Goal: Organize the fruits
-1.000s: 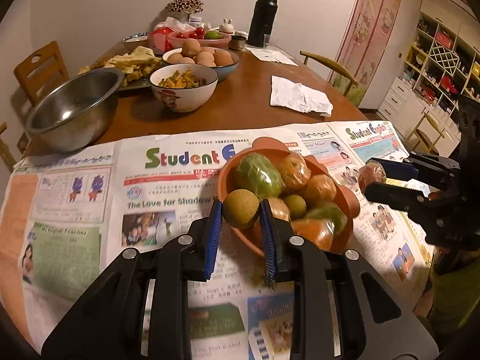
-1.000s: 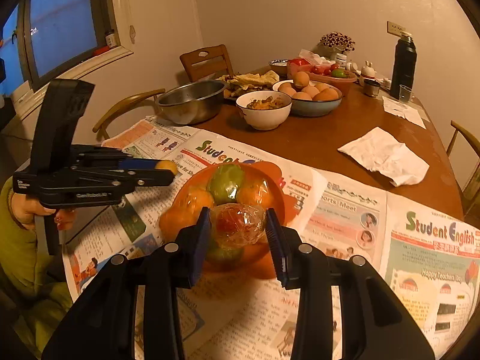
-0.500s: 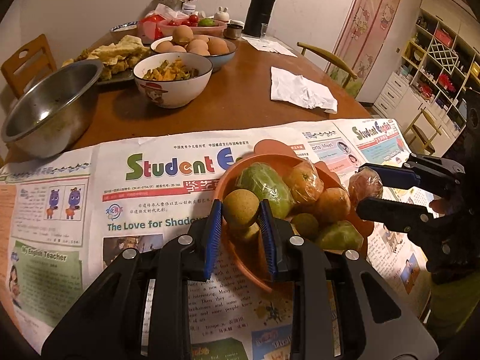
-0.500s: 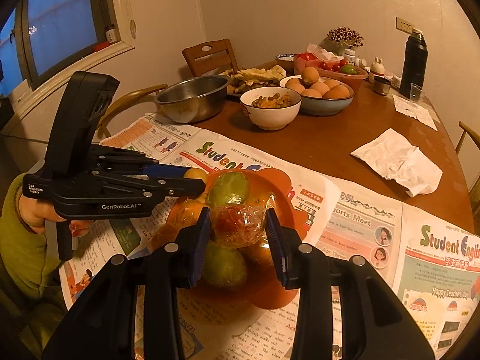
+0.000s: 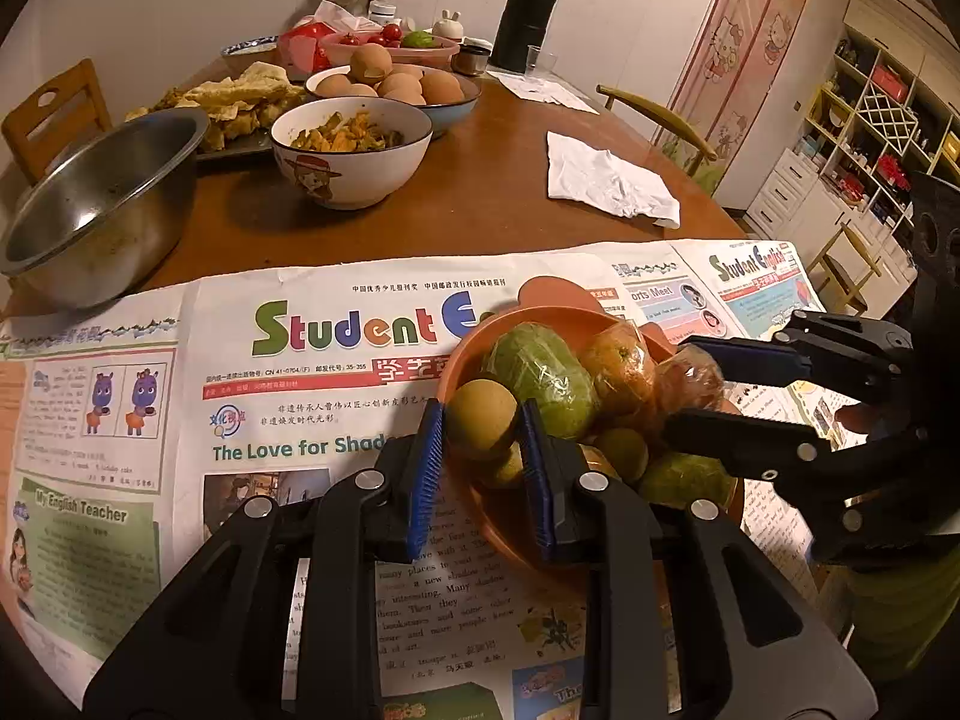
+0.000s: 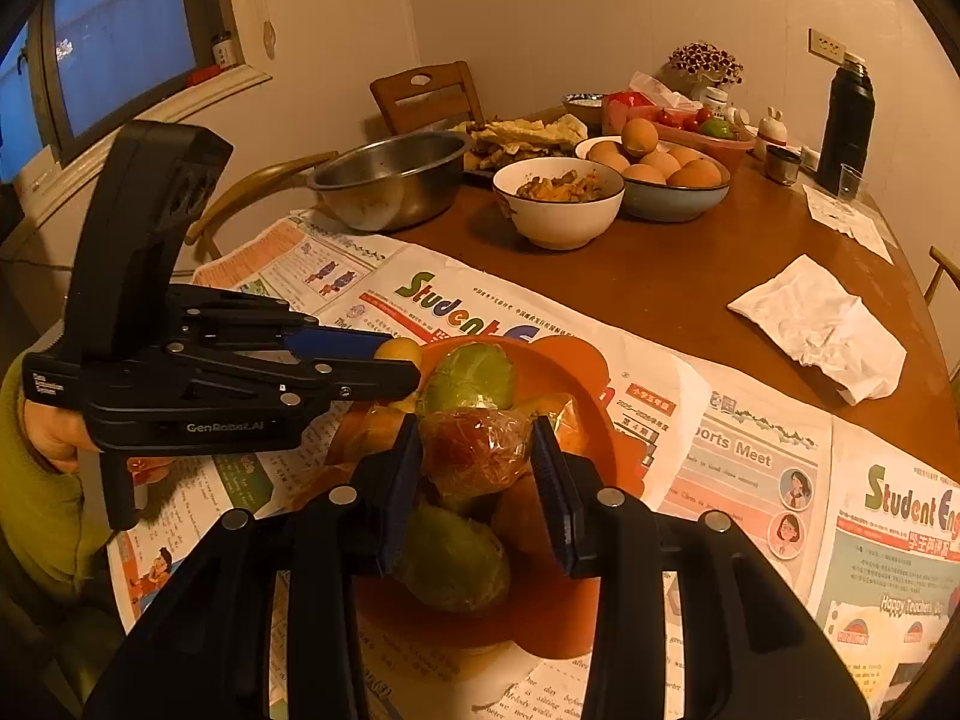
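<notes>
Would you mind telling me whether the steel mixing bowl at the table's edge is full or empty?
Empty: the steel mixing bowl shows bare, smudged metal inside, while the white ceramic bowl beside it holds food.

A home dining room — a lived-in family one.

A round wooden table point(image 5: 480, 198) carries a meal: a bowl of eggs point(image 5: 396, 84), a bowl of cooked food point(image 5: 351, 144), a steel basin point(image 5: 96, 204), a black thermos point(image 5: 531, 12) and a crumpled napkin point(image 5: 606, 180), with newspaper point(image 5: 180, 420) spread over the near edge. Wooden chairs point(image 6: 426, 93) stand around it. Beside it are a cartoon-cat door curtain point(image 5: 756, 42), white shelves point(image 5: 870, 138) crowded with household bits — and a window point(image 6: 120, 42), dark blue outside.
</notes>
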Demonstrator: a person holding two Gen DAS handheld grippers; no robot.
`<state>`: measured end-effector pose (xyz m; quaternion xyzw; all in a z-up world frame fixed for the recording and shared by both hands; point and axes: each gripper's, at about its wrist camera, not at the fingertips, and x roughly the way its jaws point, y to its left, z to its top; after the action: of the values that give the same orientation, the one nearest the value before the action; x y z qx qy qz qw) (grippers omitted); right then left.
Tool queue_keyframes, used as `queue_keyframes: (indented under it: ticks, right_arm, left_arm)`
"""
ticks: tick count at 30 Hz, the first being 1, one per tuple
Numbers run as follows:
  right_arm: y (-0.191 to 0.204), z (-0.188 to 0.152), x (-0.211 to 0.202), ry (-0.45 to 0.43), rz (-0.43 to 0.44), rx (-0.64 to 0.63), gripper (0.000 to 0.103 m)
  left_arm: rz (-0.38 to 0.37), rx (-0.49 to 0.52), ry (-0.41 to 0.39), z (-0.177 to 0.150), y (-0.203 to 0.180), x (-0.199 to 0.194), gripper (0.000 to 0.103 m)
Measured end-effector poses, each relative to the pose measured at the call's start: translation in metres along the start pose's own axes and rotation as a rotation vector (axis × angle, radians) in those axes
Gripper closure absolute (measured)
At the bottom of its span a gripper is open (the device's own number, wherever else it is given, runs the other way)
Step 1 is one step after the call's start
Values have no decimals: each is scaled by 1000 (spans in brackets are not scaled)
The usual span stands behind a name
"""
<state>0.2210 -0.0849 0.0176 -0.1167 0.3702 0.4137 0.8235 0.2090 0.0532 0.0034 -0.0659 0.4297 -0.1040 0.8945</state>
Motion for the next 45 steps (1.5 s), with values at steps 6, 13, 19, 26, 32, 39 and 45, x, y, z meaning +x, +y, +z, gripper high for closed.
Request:
queue_keyframes:
  ticks: [6,13,19,26,32,39,45]
  right_arm:
    - [1,0,7,14,-1,0,67]
    - [1,0,10,23,-1,7,65]
    - [2,-1,11,29,-3,8,61]
    - [3,-2,5,15,-3,14,47]
    - [3,-5,-16,-33,-21,35,26]
    - [4,-12,-49,-97,-51,53,14]
    - [8,-21,-70,-127,-79,53,11]
  left_arm:
    - [-1,1,-1,0,0,0,85]
    - [-6,0,-8,0,1,-2,85]
    - [-6,-1,-9,0,0,-2,85]
    - [-5,-1,-11,-1,0,-3,85]
    - [1,-6,-38,1,-2,-15,71]
    - [15,-1,-84,1,-12,-38,59]
    - [27,8,-130,-4,-25,-59,49]
